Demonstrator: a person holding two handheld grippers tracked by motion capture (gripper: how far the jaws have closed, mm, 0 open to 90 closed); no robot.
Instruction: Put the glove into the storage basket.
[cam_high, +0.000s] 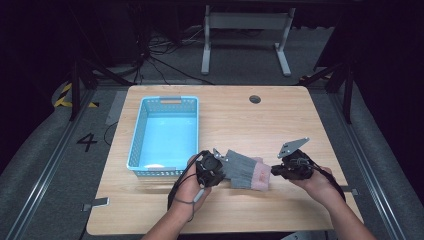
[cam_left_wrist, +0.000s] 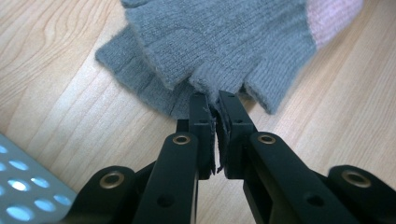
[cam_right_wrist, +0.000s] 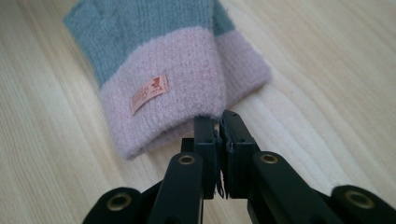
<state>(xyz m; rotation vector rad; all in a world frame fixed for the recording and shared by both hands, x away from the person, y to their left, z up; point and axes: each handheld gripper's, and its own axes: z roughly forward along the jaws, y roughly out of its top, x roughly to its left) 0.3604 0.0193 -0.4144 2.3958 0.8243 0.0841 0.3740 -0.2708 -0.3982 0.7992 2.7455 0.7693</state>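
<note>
Knit gloves (cam_high: 245, 171) on wood table (cam_high: 280, 125), left hand-held gripper (cam_left_wrist: 212, 100) pinching grey fingertip, right hand-held gripper (cam_right_wrist: 217, 122) pinching pink ribbed cuff.

The glove (cam_high: 246, 170) is showing grey knit over its body and finger stubs, with a pale pink ribbed cuff (cam_right_wrist: 177, 88) at one end. A small orange-pink label (cam_right_wrist: 149, 93) is sitting on that cuff, bearing faint lettering too blurred to read. The worktop (cam_high: 280, 125) is showing light wood with a fine, wavy grain. The basket (cam_high: 145, 120) is glowing light blue, its walls patterned with rows of small holes. The left gripper (cam_left_wrist: 213, 103) and the right gripper (cam_right_wrist: 218, 119) are showing black, with brass-coloured rivets at their joints.
</note>
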